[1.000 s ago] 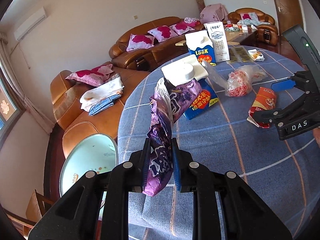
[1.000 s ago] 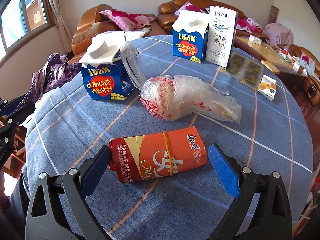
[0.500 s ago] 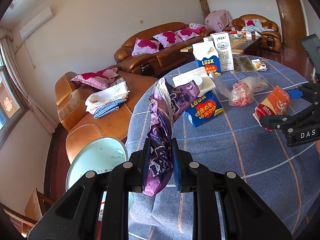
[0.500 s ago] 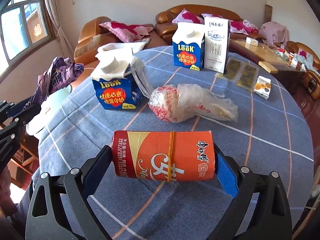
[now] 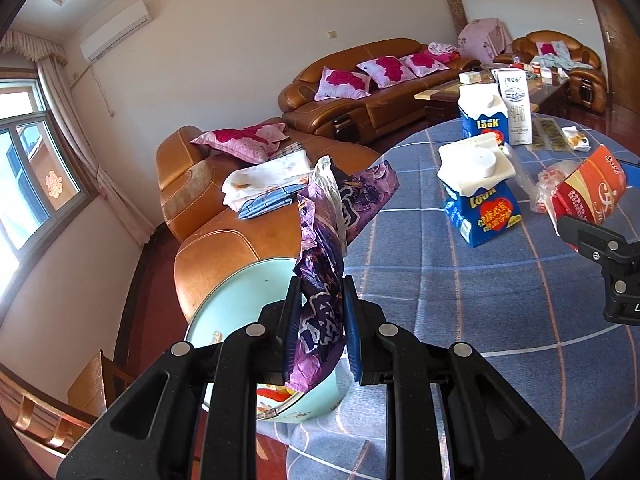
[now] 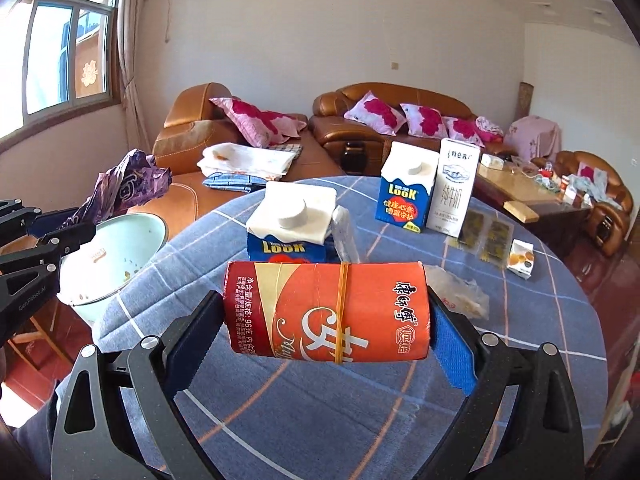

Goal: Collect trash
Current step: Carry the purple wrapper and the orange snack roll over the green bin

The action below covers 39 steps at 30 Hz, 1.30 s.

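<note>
Carrying trash | left gripper (image 5: 318, 330) clamps purple wrapper (image 5: 324, 264) above pale bin (image 5: 236, 300), lower centre | right gripper (image 6: 326, 334) pinches red packet (image 6: 326, 312) over table (image 6: 400, 420) | next: likely release both into bin

A: Surface?
B: Round table (image 6: 360, 412), blue checked cloth.
A: On it?
B: Two blue cartons (image 6: 291, 229) (image 6: 407, 189), white milk carton (image 6: 456, 188), clear plastic bag (image 6: 460, 290), two dark sachets (image 6: 486, 236), small box (image 6: 521, 259).

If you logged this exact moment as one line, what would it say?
left gripper: shut on crumpled purple foil wrapper, above pale green basin | right gripper: shut on rolled red-orange packet, lifted off table
</note>
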### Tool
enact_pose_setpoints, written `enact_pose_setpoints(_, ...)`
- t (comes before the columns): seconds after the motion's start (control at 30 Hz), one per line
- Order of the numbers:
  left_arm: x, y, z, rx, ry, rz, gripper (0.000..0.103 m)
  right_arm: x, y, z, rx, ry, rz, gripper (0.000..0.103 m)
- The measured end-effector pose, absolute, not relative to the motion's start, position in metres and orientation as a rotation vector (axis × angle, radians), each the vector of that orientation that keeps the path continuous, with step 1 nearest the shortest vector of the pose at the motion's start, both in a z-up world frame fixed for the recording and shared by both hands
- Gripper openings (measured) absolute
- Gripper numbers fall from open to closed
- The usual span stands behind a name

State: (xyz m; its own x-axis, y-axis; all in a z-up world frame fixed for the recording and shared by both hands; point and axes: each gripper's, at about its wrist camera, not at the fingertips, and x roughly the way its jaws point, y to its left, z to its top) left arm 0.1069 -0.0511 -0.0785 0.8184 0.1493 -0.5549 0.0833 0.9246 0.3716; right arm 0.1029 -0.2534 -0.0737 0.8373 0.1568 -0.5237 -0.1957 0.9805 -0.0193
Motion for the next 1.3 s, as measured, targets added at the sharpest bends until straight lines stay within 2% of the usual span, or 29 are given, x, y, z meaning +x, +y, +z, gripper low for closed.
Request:
enact_pose_setpoints(0.73,0.115,0.02,-0.067,0.355,0.607,0.203,0.02,0.137,-0.176,-0.062,-0.16,0.479,0.282,0.094)
enact_pose_setpoints(1.3,0.119,0.047,-0.07,0.358,0.628,0.274,0.02,0.158,-0.14,-0.07,-0.194,0.486,0.349,0.094)
